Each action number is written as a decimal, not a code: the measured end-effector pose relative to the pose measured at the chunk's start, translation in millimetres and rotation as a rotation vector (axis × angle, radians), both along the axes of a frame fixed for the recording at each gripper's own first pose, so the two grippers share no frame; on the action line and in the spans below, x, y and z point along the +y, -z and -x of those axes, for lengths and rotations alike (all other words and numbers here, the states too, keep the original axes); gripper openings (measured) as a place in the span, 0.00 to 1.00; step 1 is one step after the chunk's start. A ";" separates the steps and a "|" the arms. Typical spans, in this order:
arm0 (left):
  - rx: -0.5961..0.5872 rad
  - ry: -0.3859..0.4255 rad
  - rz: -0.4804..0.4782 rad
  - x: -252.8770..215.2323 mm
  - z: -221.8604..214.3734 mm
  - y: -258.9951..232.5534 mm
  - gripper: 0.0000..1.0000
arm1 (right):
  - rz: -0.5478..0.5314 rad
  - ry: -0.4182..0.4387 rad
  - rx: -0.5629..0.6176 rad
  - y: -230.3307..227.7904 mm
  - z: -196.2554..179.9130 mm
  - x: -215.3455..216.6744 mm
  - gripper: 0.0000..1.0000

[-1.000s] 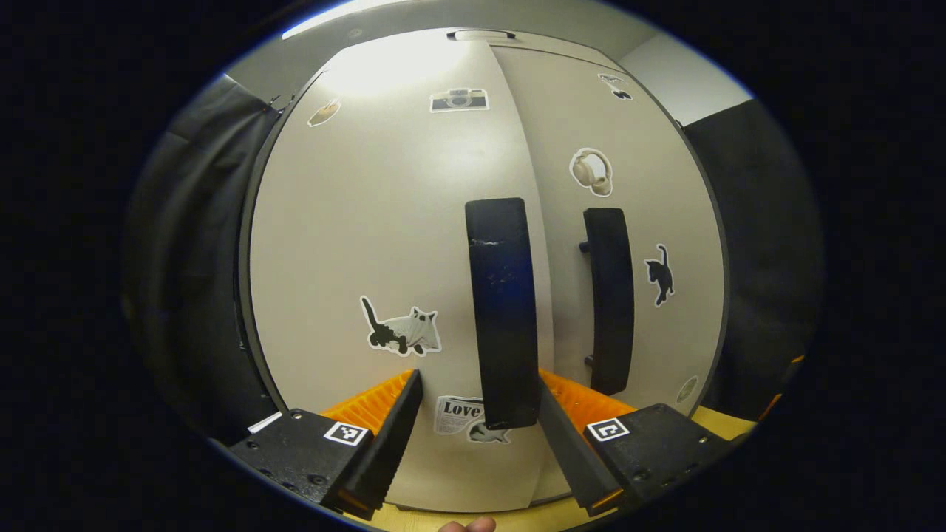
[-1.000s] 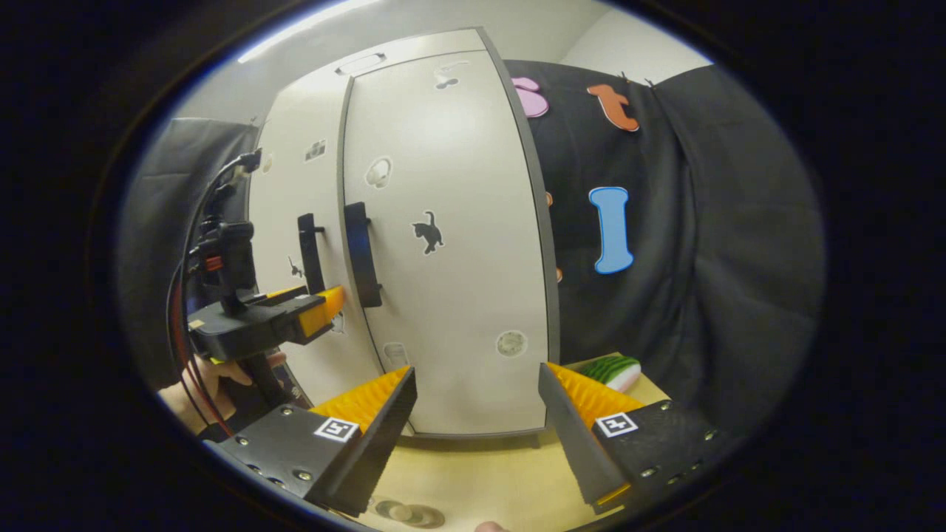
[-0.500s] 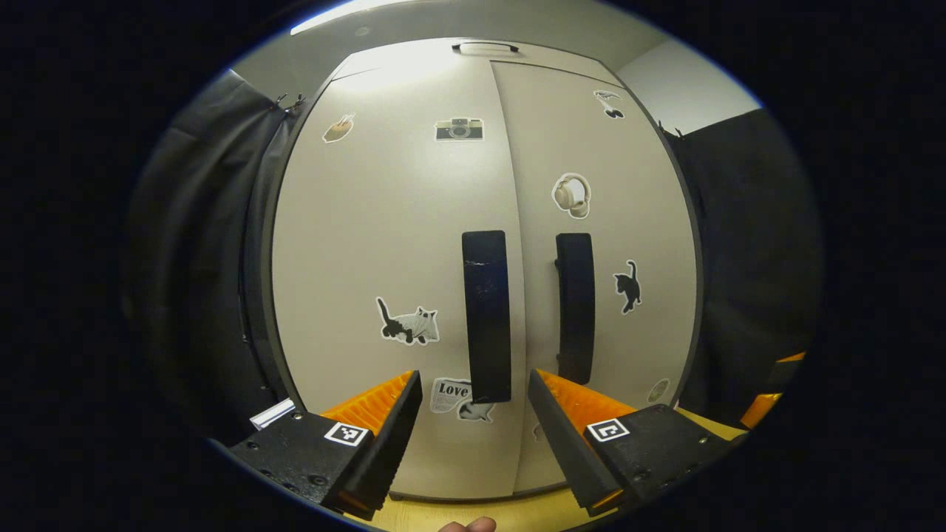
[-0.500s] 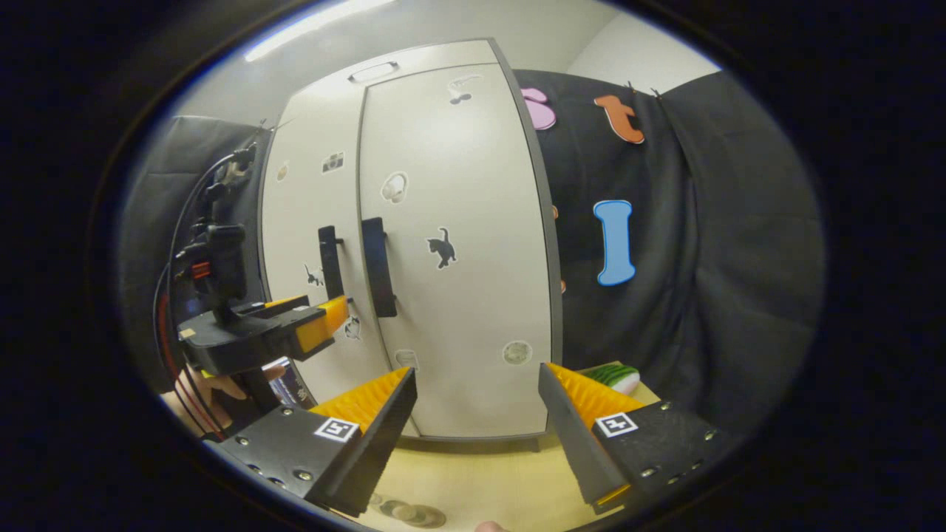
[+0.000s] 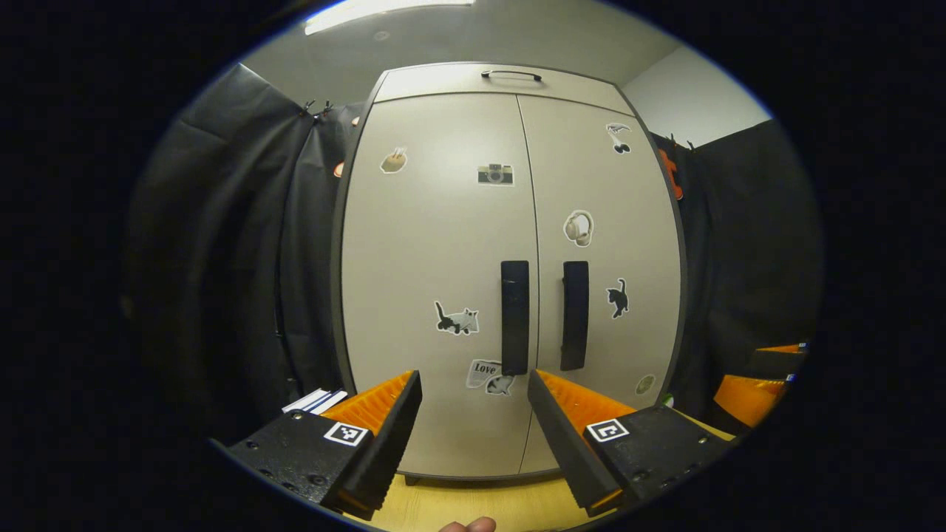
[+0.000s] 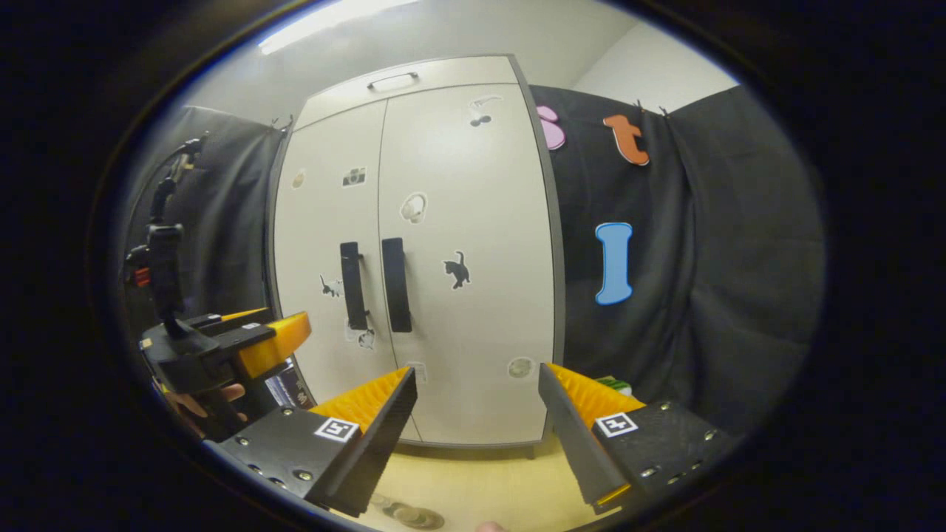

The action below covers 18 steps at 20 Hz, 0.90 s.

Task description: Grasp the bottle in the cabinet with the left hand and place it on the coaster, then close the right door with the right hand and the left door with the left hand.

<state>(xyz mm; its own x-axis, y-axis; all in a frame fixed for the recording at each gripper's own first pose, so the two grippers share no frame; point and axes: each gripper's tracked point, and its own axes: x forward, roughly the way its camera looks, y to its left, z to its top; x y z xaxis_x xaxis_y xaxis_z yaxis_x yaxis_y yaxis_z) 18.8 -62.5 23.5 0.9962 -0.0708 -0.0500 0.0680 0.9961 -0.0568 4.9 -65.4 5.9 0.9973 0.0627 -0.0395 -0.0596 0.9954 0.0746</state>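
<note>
Straight ahead of left gripper point(image 5: 473, 380), across the worktop point(image 5: 473, 508): cabinet point(image 5: 510, 80) standing at the far edge, left door point(image 5: 436, 244) and right door point(image 5: 613, 222) both flush shut, meeting at a centre seam. Fingers spread wide, gripping nothing, well short of the doors. Left handle point(image 5: 514, 318) and right handle point(image 5: 574, 314) close on either side of the seam, long axes upright, parallel, lower ends just above the gap between the fingers.

From the right gripper view: right gripper point(image 6: 477, 373) likewise spread wide and empty, facing the cabinet from off to its right side, near the right door's lower corner. Also caught there, at the worktop's left edge, the left gripper from the side with a hand point(image 6: 194, 403) under it, and a green striped thing point(image 6: 610, 383) by the cabinet's right foot. At the near edge, a flat round thing point(image 6: 405, 513), too cut off to identify.
</note>
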 end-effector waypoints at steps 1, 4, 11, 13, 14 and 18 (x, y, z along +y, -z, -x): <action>0.005 -0.004 0.003 3.5 7.9 0.1 0.92 | 0.002 0.004 -0.004 -2.8 0.5 1.0 1.00; 0.025 -0.032 0.027 16.7 32.7 3.5 0.92 | 0.002 0.011 -0.016 -11.2 3.4 4.3 1.00; 0.020 -0.072 0.040 37.4 67.4 -2.3 0.93 | 0.024 0.030 -0.034 -18.8 11.5 8.8 1.00; 0.028 -0.082 0.035 40.7 71.4 1.1 0.93 | 0.032 0.033 -0.036 -19.3 13.6 9.5 0.97; 0.028 -0.086 0.028 42.1 72.5 2.0 0.93 | 0.031 0.035 -0.036 -19.3 14.6 9.5 1.00; 0.034 -0.079 0.027 39.8 76.9 5.8 0.93 | 0.028 0.038 -0.036 -19.3 17.7 7.5 1.00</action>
